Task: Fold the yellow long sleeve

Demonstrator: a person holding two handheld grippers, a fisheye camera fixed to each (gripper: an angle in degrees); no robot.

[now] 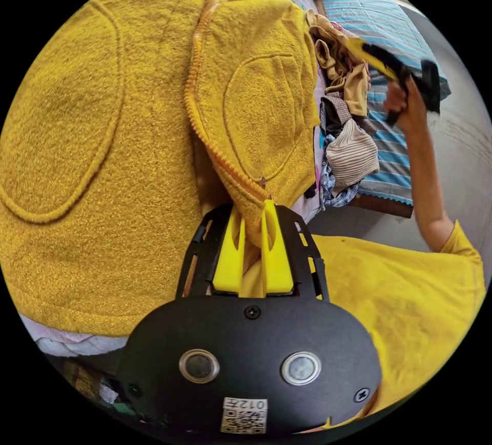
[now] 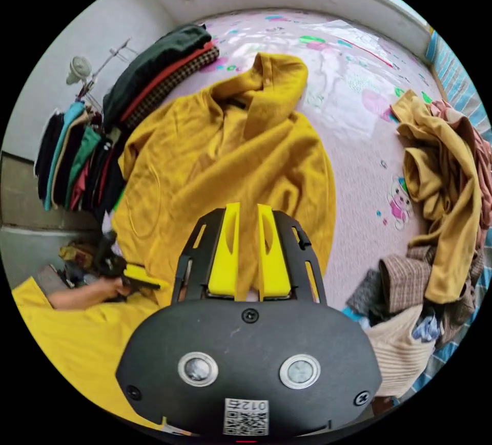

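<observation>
Left gripper (image 1: 252, 219) fingers pinch the yellow long sleeve (image 2: 225, 158) hem; right gripper (image 2: 248, 214) fingers hang apart, empty. I'd grab the opposite hem corner first.

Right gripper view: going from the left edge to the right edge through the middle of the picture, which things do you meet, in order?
Hanging clothes → stack of folded clothes → yellow long sleeve → pink printed sheet → pile of unfolded clothes.

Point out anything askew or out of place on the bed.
The yellow long sleeve lies rumpled and skewed, its collar flipped up and the zipper hem pinched in the left claw. An unfolded clothes pile sprawls along the bed's edge.
</observation>
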